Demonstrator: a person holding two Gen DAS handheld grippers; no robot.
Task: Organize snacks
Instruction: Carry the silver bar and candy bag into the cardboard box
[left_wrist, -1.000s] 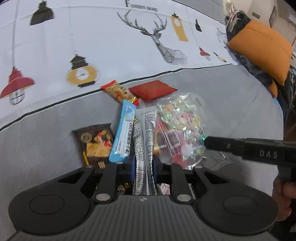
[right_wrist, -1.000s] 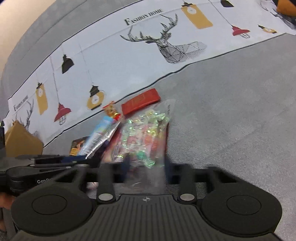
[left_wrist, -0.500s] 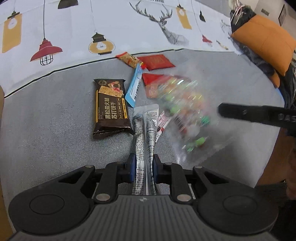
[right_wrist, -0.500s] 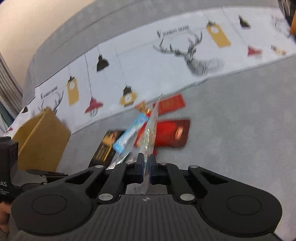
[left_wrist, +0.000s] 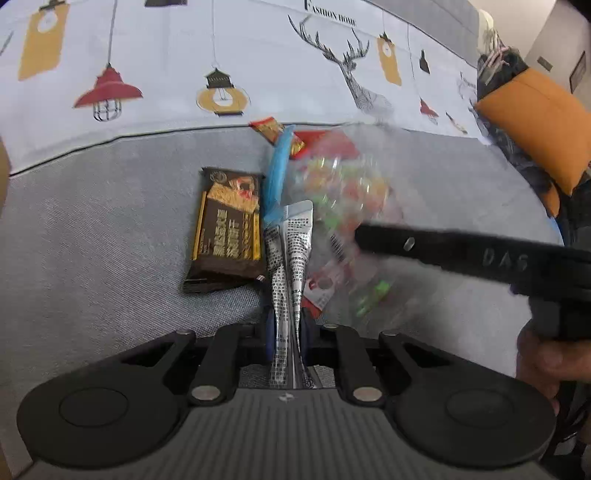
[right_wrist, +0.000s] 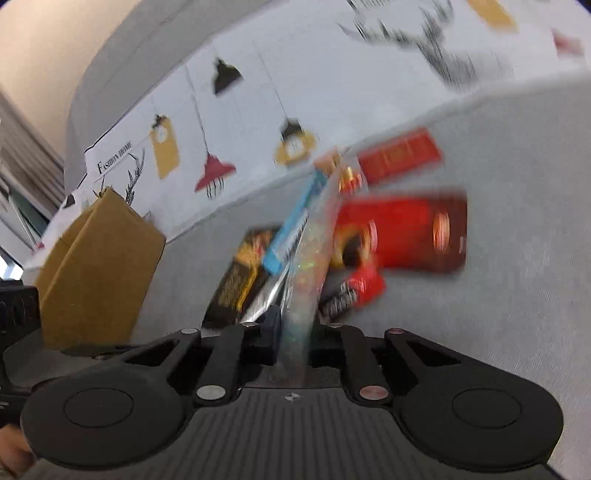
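The silver foil snack sachet with black print stands pinched between the jaws of the left claw, closed tight on its lower end, the rest sticking straight out ahead. The right claw is likewise closed on the edge of a clear plastic bag of multicoloured sweets, which hangs blurred just ahead and right of the left claw. Both packs appear lifted off the grey sofa seat. Just left of the sachet lies a dark brown biscuit packet with gold lettering; beyond it a light blue wrapper bar and a small orange-red wrapper. Right of the right claw's bag rest a large red pouch and, farther off, a flat red packet. A brown cardboard box sits far left. Judging by this, sorting is barely under way: two packs in hand, none visibly put away, five loose
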